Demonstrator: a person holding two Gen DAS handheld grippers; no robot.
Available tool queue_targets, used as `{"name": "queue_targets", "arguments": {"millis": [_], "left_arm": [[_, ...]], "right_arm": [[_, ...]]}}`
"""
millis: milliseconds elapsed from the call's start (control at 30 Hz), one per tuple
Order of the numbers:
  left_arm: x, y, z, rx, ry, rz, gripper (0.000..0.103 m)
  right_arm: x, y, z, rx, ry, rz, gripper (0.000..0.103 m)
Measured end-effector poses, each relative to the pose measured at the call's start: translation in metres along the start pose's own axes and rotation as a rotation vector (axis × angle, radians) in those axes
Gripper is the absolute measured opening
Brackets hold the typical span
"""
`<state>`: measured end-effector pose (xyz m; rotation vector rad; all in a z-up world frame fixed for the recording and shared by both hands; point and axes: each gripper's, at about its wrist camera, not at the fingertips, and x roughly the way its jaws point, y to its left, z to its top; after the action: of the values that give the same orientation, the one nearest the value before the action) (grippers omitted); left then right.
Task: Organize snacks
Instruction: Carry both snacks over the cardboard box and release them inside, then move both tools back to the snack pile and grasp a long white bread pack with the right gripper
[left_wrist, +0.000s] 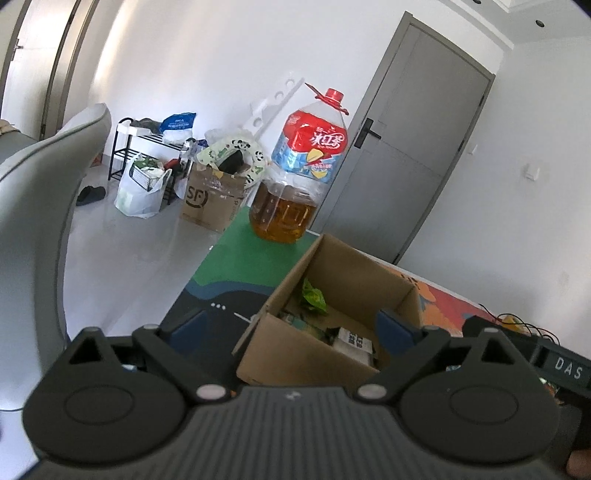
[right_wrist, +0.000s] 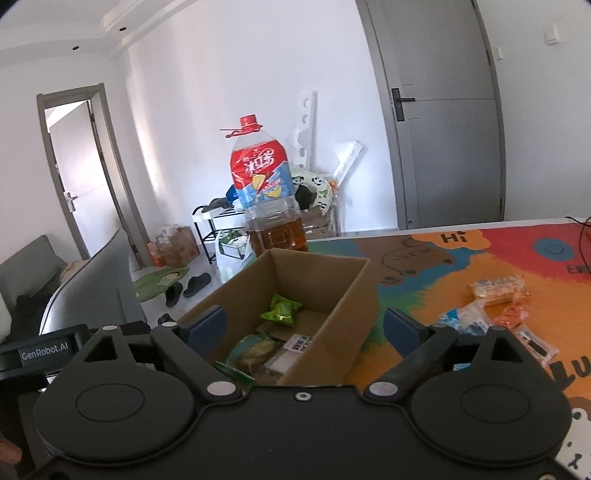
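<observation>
Both grippers hang over the open brown cardboard box (left_wrist: 334, 291), which sits on a table covered by a colourful cartoon-printed mat (right_wrist: 436, 266). The left gripper (left_wrist: 291, 326) has its blue-padded fingers spread wide with nothing between them, one to each side of the box's near end. The right gripper (right_wrist: 304, 326) is the same: fingers apart, empty, straddling the box's near corner.

Inside the box, the left wrist view picks out a crinkled green snack packet (left_wrist: 313, 297) towards the far end and a white printed packet (left_wrist: 354, 340) nearer, partly hidden behind the box wall. The right wrist view looks further in: the green packet (right_wrist: 280, 309) lies on the box floor, and closer in there is a pale green-and-tan wrapped snack (right_wrist: 255, 350) beside a flat packet with a white label (right_wrist: 298, 343).

Only the right view shows the snacks waiting outside the box: a clear-wrapped orange-brown bar (right_wrist: 496, 287), a blue-and-white packet (right_wrist: 463, 317) and an orange-red packet (right_wrist: 513, 315), loosely grouped on the mat to the right, apart from the box.

Just beyond the box stands a large clear plastic jug of amber oil with a red cap (left_wrist: 299, 166), in both views. Only the left view shows the brown SF shipping carton (left_wrist: 212, 203) on the floor and the white plastic shopping bag (left_wrist: 140, 192) near it.
</observation>
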<state>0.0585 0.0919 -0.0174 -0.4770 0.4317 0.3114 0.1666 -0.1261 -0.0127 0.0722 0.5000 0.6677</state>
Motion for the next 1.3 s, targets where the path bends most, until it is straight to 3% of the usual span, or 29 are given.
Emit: {"name": "queue_targets", "arguments": {"millis": [200, 533, 767, 1067, 1300], "left_arm": [[-0.001, -0.009, -0.004, 0.023, 0.031, 0.019, 0.097], [-0.005, -0.037, -0.015, 0.030, 0.058, -0.002, 0.097], [-0.005, -0.071, -0.026, 0.103, 0.051, -0.025, 0.097], [-0.002, -0.106, -0.045, 0.148, 0.060, -0.138, 0.095], [0.002, -0.135, -0.061, 0.184, 0.074, -0.194, 0.086]], "right_arm": [[-0.010, -0.016, -0.006, 0.021, 0.006, -0.019, 0.103], [-0.024, -0.058, -0.022, 0.092, 0.012, -0.083, 0.103], [-0.032, -0.089, -0.032, 0.131, 0.013, -0.111, 0.103], [-0.047, -0.127, -0.042, 0.184, -0.006, -0.133, 0.103], [-0.054, -0.147, -0.049, 0.197, -0.005, -0.151, 0.097]]}}
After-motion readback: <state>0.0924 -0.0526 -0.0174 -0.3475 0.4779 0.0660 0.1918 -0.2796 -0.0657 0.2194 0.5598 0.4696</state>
